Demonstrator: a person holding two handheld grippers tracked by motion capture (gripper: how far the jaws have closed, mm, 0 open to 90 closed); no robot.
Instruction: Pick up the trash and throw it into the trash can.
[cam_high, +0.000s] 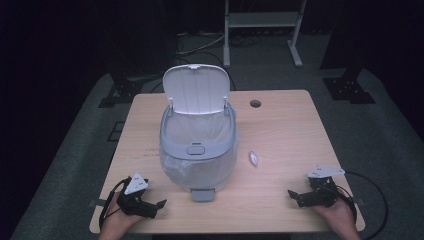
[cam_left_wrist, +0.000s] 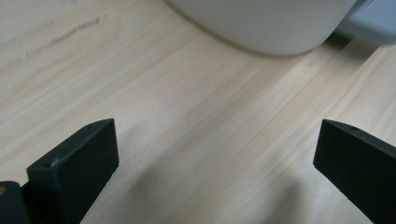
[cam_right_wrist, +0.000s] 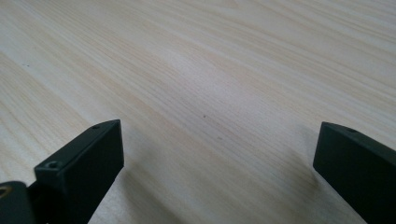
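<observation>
Both pairs of tongs rest low at the near edge of the worktop (cam_high: 280, 125), the left tongs (cam_high: 161, 204) and the right tongs (cam_high: 292, 195) each spread wide with nothing between the jaws. Between them stands a pale bin (cam_high: 198, 150) with its lid (cam_high: 196, 90) tipped up at the back, a liner showing inside and a pedal (cam_high: 202, 195) jutting toward the person. A small white scrap (cam_high: 254, 158) lies on the wood just right of the bin, well apart from the right tongs.

My guess is the scrap is light and flat, so a pinch could slide it away or miss it. The open lid could drop if the bin is bumped. Left tongs sit close to the bin wall (cam_left_wrist: 261, 23).
</observation>
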